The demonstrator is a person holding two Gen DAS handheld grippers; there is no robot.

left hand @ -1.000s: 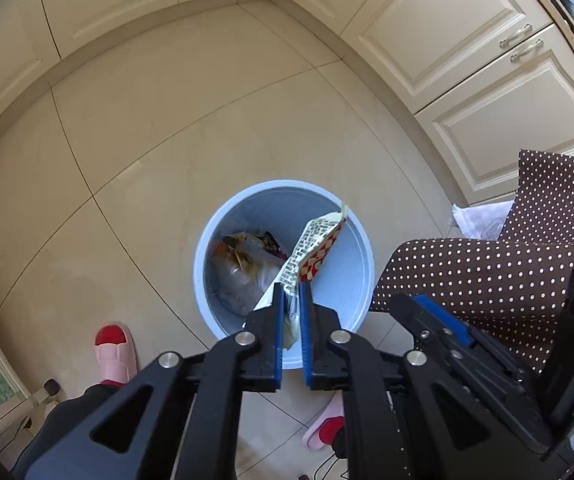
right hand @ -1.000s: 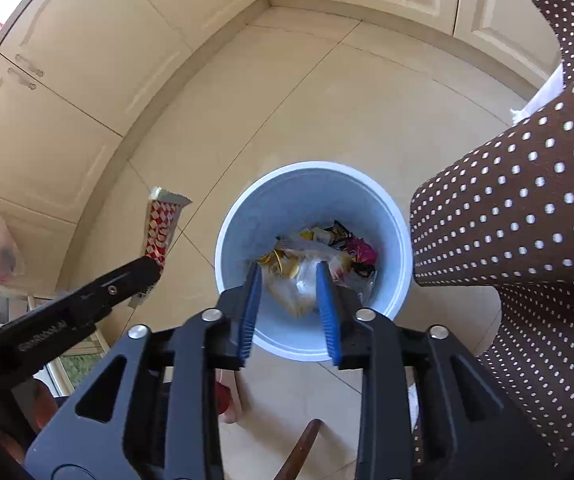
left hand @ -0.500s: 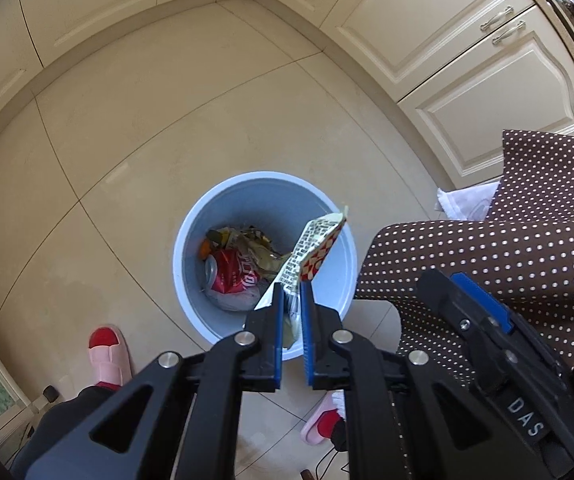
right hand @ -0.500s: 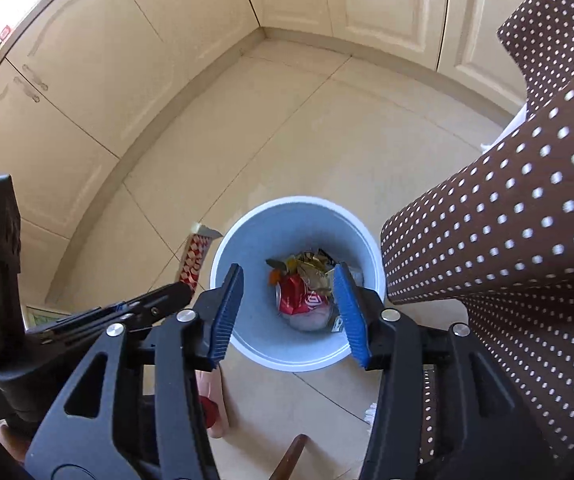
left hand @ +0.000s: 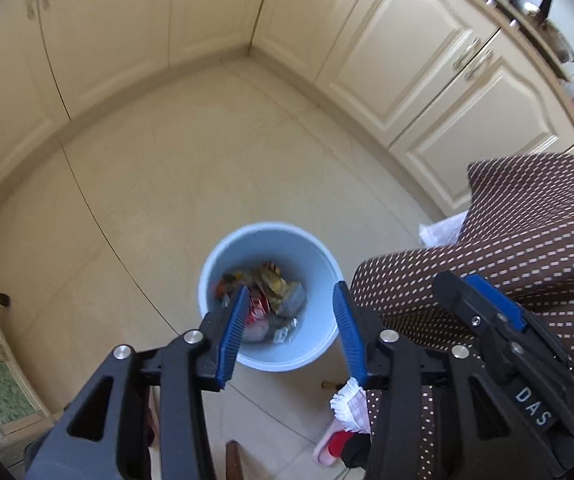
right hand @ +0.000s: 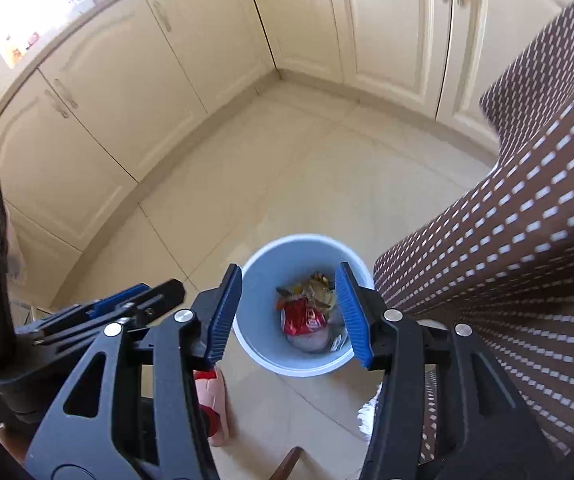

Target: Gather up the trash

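A pale blue bin stands on the tiled floor with several wrappers and a red packet inside; it also shows in the right wrist view with the red packet. My left gripper is open and empty, high above the bin. My right gripper is open and empty, also high above the bin. The right gripper's body shows at the right of the left wrist view.
A table with a brown dotted cloth stands right of the bin, also seen in the right wrist view. Cream cabinets line the far walls. Pink-and-red slippers are on the floor below me.
My left gripper opened and the red-and-white wrapper it held is gone from its jaws. My right gripper opened wider. Both grippers rose away from the bin.
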